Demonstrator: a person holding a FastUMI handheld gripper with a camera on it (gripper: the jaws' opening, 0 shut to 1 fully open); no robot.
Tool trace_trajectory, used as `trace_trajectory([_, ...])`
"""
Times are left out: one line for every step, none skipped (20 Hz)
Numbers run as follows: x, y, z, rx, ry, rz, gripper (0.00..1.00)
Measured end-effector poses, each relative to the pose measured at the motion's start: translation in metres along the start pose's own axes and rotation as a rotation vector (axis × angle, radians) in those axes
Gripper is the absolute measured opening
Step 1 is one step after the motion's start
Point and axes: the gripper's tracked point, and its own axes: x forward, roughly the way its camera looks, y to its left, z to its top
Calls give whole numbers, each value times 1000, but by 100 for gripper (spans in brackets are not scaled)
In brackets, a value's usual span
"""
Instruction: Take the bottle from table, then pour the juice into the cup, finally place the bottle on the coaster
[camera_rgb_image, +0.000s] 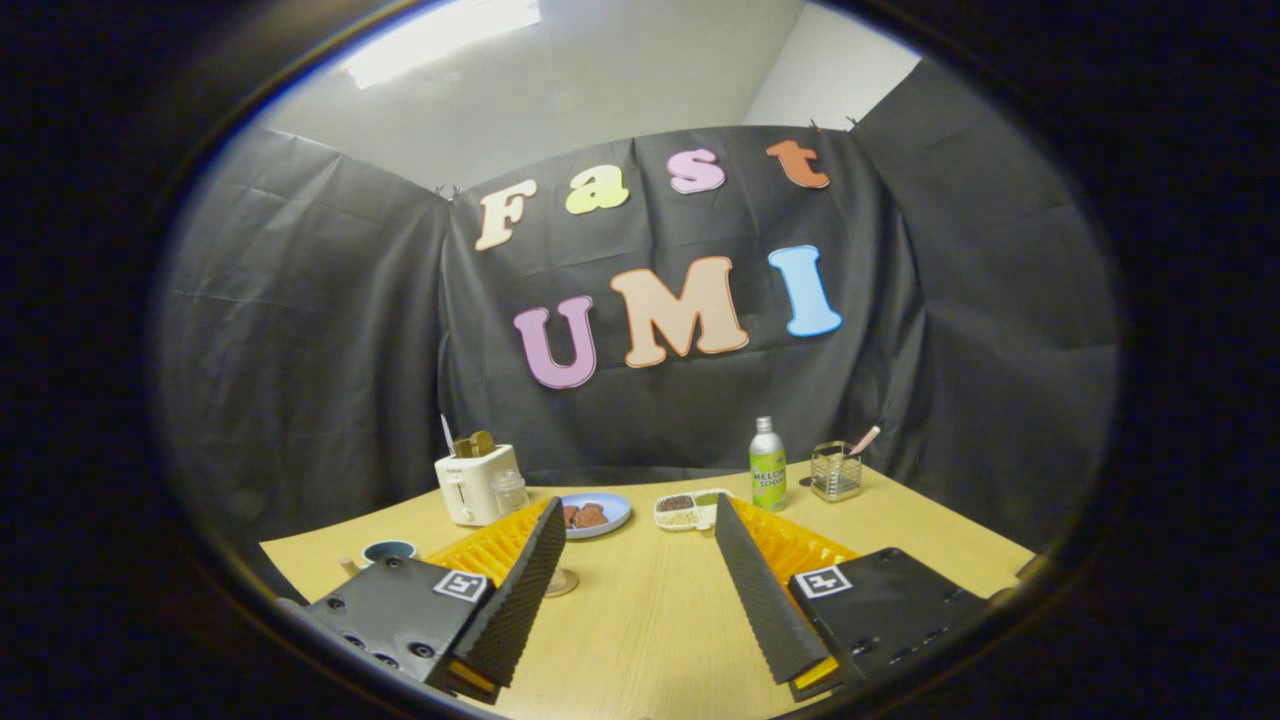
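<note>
Camera riding the tool (635, 560), facing forward — low over table (650, 640), wall beyond

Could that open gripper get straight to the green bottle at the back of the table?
Probably yes. The gripper is open and holds nothing, and the bottle stands upright beyond its fingers. The snack tray and glass jar sit either side, apart from it, so its front looks free.

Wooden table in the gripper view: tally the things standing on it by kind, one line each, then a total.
Green-labelled drink bottle: 1
White toaster: 1
Blue plate: 1
White divided snack tray: 1
Clear square holder with a stick: 1
Blue-rimmed cup: 1
Small round coaster: 1
Total: 7
The open gripper hovers short of them.
</note>
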Motion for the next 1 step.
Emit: trace_trajectory([-2,3,2,1,-4,8,94])
